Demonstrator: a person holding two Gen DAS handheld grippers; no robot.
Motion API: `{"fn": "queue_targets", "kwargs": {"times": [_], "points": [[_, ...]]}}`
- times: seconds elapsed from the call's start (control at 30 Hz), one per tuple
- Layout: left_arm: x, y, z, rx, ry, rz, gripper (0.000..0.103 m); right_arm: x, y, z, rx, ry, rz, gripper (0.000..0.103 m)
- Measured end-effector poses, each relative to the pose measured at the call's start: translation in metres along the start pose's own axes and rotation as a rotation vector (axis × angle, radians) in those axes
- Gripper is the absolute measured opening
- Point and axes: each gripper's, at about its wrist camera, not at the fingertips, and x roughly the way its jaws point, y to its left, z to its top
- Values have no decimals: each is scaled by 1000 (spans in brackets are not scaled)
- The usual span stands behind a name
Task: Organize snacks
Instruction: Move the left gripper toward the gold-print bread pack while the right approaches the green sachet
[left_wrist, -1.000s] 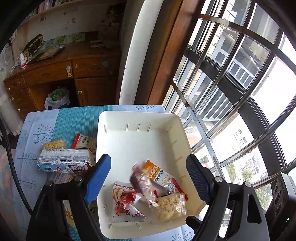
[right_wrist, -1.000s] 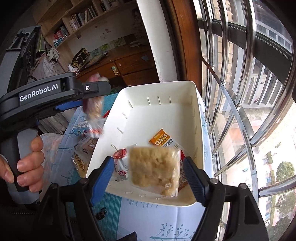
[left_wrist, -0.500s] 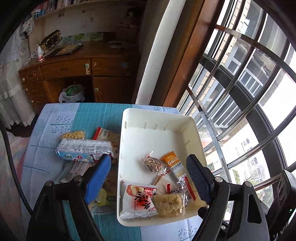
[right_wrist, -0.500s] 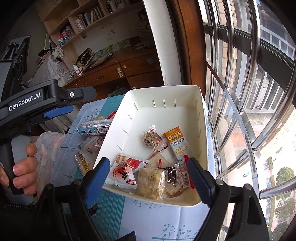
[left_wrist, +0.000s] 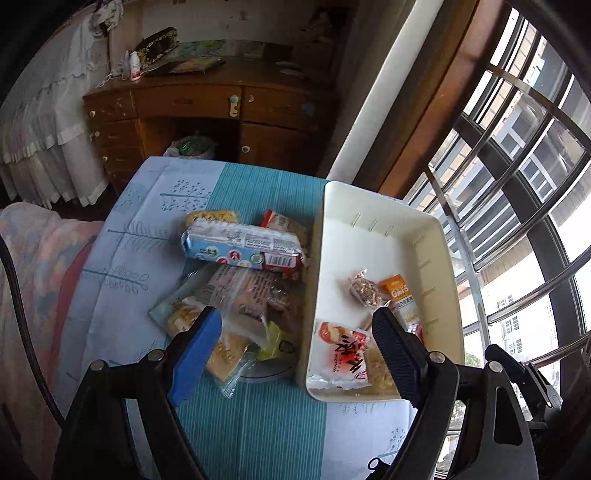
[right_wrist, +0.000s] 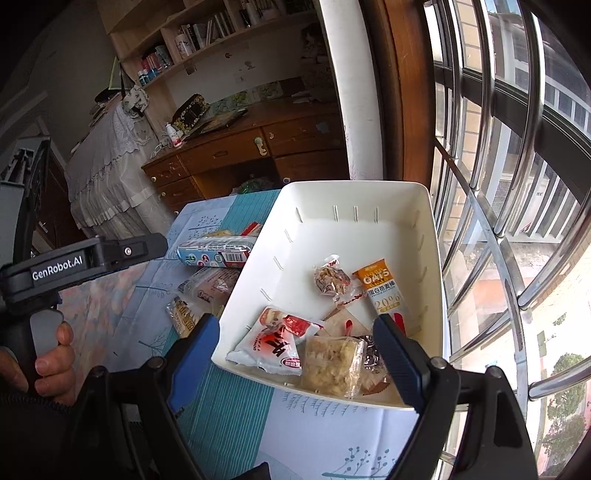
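Observation:
A white bin (left_wrist: 439, 236) (right_wrist: 424, 206) sits on the table by the window and holds several snacks: a red-and-white packet (left_wrist: 341, 352) (right_wrist: 273, 345), a puffed-grain square (right_wrist: 332, 365), an orange oats bar (right_wrist: 382, 288) and a small nut cake (left_wrist: 364, 291) (right_wrist: 330, 278). A pile of loose snacks lies left of the bin, topped by a blue biscuit roll (left_wrist: 240, 247) (right_wrist: 214, 253). My left gripper (left_wrist: 295, 336) is open and empty above the pile's near edge. My right gripper (right_wrist: 295, 343) is open and empty above the bin's near end.
The table carries a blue and teal cloth (left_wrist: 258, 424). A barred window (left_wrist: 517, 184) runs along the right. A wooden desk (left_wrist: 207, 107) stands beyond the table. The left gripper's body and the hand holding it (right_wrist: 51, 354) show at the right wrist view's left.
Both grippers let go of their snacks, the nut cake and the puffed-grain square, which now lie in the bin. My left gripper has swung left over the loose pile.

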Motion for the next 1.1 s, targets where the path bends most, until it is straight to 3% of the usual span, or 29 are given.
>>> {"fn": "queue_targets", "kwargs": {"times": [0.23, 0.57, 0.87, 1.1], "points": [[4, 37, -15, -59, 37, 43, 83, 4, 20, -7, -28, 16, 6, 86], [6, 81, -24, -96, 86, 21, 83, 17, 63, -15, -99, 40, -16, 86], [24, 125, -16, -73, 191, -38, 83, 30, 119, -21, -193, 28, -134, 86], [53, 160, -10, -109, 309, -113, 83, 46, 155, -31, -227, 44, -243, 86]]}}
